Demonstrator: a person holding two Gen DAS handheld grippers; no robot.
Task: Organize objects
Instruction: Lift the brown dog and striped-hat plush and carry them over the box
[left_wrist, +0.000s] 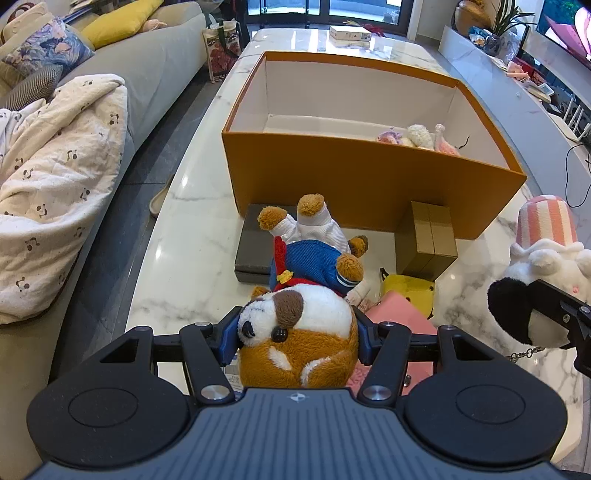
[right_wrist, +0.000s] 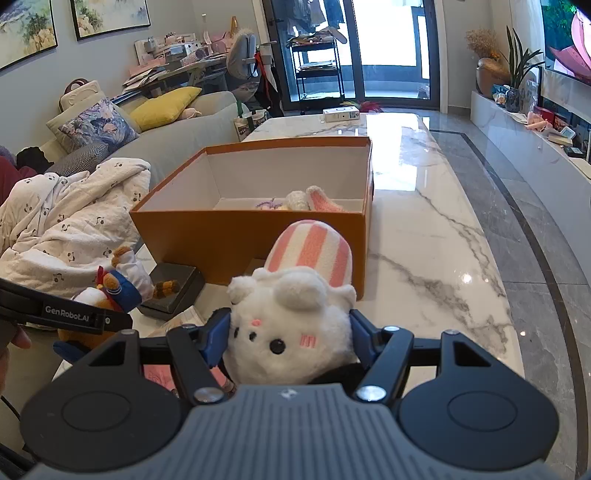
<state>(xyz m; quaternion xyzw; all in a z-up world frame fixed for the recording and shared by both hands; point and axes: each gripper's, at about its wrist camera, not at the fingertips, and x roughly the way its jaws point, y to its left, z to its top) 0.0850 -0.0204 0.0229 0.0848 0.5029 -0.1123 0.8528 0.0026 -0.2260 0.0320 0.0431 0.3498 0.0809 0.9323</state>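
Left wrist view
- Left gripper (left_wrist: 297, 332): black frame, blue pads (left_wrist: 228, 334); the fingers are clamped on the head of a brown-and-white plush dog in a blue knitted jacket and white trousers (left_wrist: 299, 325).
- Dog pose: upside down, head squeezed between the pads, legs pointed away towards the box; body seen over a flat dark grey box (left_wrist: 255, 243) on the white marble table (left_wrist: 192, 221). Contact with the grey box cannot be told.
- Orange open-topped cardboard box with white lining (left_wrist: 369, 184): on the table just behind the dog; small pale plush toys (left_wrist: 417, 137) are seen in its far right corner.
- Near clutter: small brown carton (left_wrist: 430, 240) upright against the orange front wall; yellow item (left_wrist: 410, 291) and pink item (left_wrist: 399, 319) below it, too hidden to identify.
- Right edge: white plush animal with a pink-and-white striped hat (left_wrist: 543, 243), held by the right gripper, of which only a black part is visible.
- Left side: grey sofa (left_wrist: 159, 62) with a panda-print quilt (left_wrist: 62, 177).

Right wrist view
- Right gripper (right_wrist: 290, 334): blue pads (right_wrist: 210, 339) are pressed on both sides of the white plush animal's head (right_wrist: 280, 332); face towards the camera, striped hat pointed at the orange box (right_wrist: 251, 236).
- Position: plush held in front of the box's near right corner.
- Left gripper (right_wrist: 66, 314): seen at the left edge with the plush dog (right_wrist: 122, 284) in it, beside the dark grey box (right_wrist: 173, 288).
- Person: 1 fingertip (right_wrist: 18, 338) is visible at the left edge.
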